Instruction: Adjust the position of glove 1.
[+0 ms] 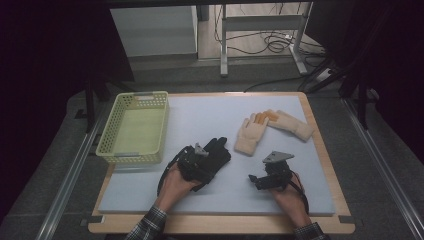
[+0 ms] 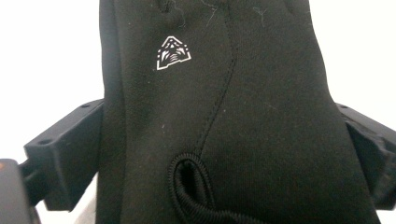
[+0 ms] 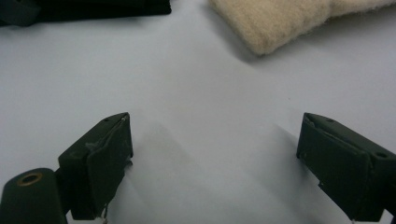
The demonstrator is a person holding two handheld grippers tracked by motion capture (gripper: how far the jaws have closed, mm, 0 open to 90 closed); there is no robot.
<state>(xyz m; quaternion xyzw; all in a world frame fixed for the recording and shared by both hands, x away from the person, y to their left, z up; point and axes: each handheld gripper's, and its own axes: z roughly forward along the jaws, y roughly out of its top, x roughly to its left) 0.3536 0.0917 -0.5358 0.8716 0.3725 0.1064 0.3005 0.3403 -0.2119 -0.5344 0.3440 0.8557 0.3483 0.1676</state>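
Between the left gripper's (image 2: 219, 154) jaws lies the black glove (image 2: 224, 107), cuff end nearest, flat on the white mat (image 1: 200, 112); jaws stand wide at either side of it, not visibly pressing. Right gripper (image 3: 215, 158) jaws spread wide over bare mat; a cream glove (image 3: 275, 23) lies well ahead of them.
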